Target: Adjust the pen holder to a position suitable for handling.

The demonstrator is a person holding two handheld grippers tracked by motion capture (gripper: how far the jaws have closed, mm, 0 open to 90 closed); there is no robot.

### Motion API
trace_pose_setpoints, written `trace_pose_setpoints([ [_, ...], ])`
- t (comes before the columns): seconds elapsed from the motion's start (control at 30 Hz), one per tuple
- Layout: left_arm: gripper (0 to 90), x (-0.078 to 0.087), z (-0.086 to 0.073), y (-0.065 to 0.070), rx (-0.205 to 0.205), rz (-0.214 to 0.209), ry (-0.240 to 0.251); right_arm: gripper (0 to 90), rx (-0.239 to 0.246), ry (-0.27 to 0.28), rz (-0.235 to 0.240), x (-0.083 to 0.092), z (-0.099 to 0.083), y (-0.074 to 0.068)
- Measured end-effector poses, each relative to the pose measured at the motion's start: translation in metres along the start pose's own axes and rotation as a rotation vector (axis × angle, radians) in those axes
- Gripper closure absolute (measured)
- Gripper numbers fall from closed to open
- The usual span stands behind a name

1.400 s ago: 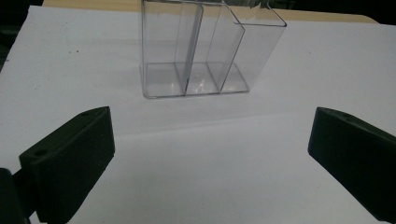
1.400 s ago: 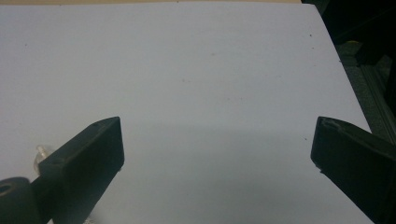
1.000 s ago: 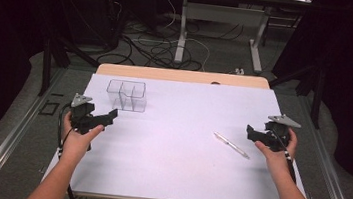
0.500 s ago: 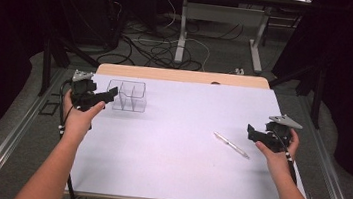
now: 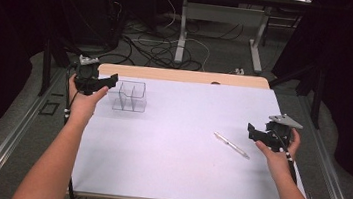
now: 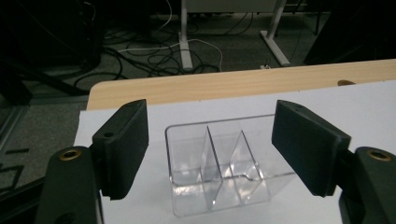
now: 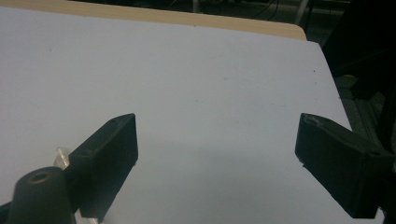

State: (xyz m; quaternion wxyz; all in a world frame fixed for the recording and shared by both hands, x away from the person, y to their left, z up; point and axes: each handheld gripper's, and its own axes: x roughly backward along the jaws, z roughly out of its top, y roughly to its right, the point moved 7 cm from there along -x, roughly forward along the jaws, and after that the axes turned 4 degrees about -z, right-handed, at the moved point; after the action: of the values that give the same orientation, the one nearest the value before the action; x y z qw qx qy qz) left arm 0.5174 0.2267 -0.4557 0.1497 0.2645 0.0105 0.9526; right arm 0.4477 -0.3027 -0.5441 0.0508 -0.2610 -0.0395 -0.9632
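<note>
My right gripper (image 5: 262,134) hangs open beside the pen (image 5: 231,145) on the white sheet (image 5: 182,160), my left gripper (image 6: 210,154), jaws just narrowing yet gripping nothing, frames the clear box (image 6: 219,165) near the table's (image 5: 182,75) wooden far edge, and beyond, cables (image 5: 165,48) probably trail into dark floor.

Glossy clear-plastic organizer (image 6: 219,163) on matt white sheet (image 5: 183,150) over wood.
</note>
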Motion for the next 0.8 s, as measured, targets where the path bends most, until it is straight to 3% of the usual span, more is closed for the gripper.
trace_pose_setpoints([
  [0.1, 31.3, -0.005, -0.001, -0.003, -0.005, 0.013, -0.013, 13.7, 0.008, -0.006, -0.003, -0.001, -0.001, -0.001],
  [0.17, 32.2, -0.013, -0.003, -0.009, -0.005, 0.047, -0.061, 14.1, 0.015, -0.006, -0.005, -0.001, -0.002, -0.001],
  [0.3, 35.7, -0.019, -0.006, -0.013, 0.008, 0.065, -0.096, 14.1, 0.019, -0.006, 0.010, -0.002, -0.003, -0.003],
  [0.43, 42.3, -0.025, -0.008, -0.017, 0.033, 0.086, -0.184, 14.1, 0.022, -0.008, 0.017, -0.002, -0.003, -0.005],
  [0.53, 45.0, -0.028, -0.008, -0.019, 0.049, 0.090, -0.198, 14.1, 0.024, -0.018, 0.028, -0.004, -0.005, -0.007],
  [0.6, 46.7, -0.032, -0.012, -0.019, 0.068, 0.088, -0.256, 14.1, 0.044, -0.023, 0.035, -0.004, -0.006, -0.007],
  [0.8, 55.4, -0.041, -0.017, -0.020, 0.082, 0.077, -0.303, 14.1, 0.027, -0.031, 0.045, -0.005, -0.007, -0.008],
])
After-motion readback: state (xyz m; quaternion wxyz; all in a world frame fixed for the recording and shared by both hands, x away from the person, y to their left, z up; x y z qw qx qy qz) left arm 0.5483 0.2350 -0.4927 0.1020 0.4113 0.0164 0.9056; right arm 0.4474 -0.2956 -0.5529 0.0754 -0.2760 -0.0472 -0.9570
